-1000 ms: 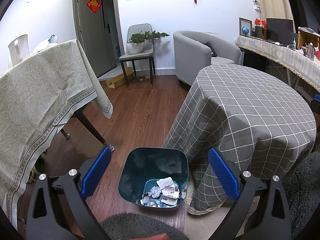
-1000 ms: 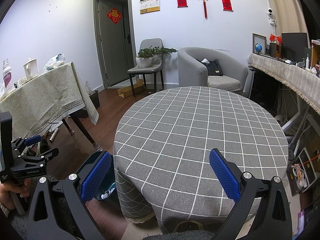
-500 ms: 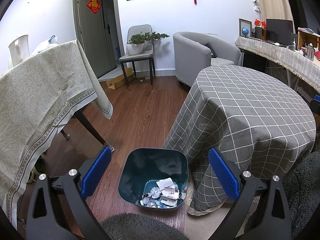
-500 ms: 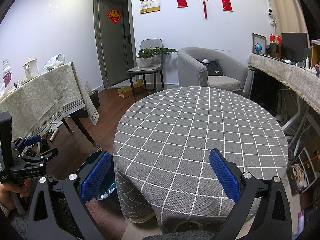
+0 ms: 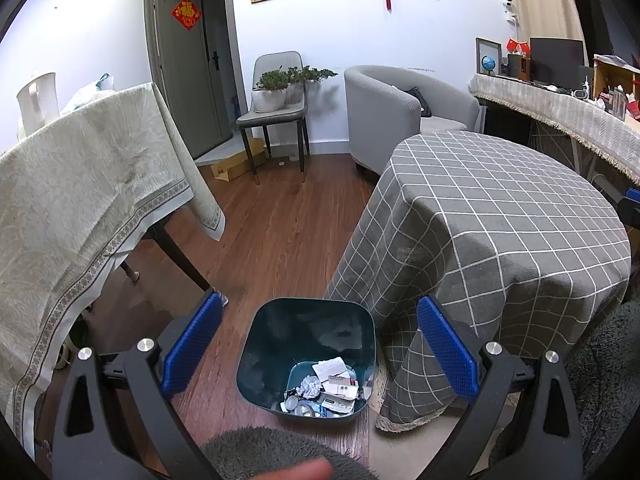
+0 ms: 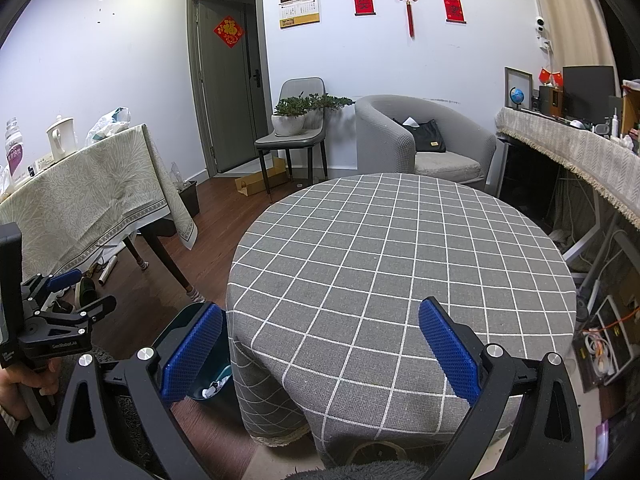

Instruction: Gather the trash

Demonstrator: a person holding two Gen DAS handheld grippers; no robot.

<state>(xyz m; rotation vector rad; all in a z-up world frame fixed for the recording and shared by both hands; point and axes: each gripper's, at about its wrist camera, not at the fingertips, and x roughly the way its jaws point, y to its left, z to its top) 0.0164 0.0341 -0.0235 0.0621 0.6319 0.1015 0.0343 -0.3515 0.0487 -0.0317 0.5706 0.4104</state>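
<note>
A dark teal trash bin [image 5: 276, 344] stands on the wood floor beside the round table with a grey checked cloth [image 5: 500, 224]. Crumpled paper and wrappers [image 5: 324, 390] lie in its bottom. My left gripper [image 5: 316, 344] hangs open and empty above the bin. My right gripper [image 6: 320, 344] is open and empty over the near edge of the round table [image 6: 400, 248], whose top is bare. The bin's rim [image 6: 180, 324] shows at the lower left of the right wrist view, where the left gripper's body also shows, held in a hand.
A table with a pale patterned cloth [image 5: 80, 184] stands to the left, a kettle [image 6: 60, 136] on it. A chair with a potted plant [image 5: 276, 92], a grey armchair [image 5: 396, 112] and a cluttered desk [image 5: 560, 112] line the far wall. A grey fluffy rug [image 5: 272, 456] lies at the near edge.
</note>
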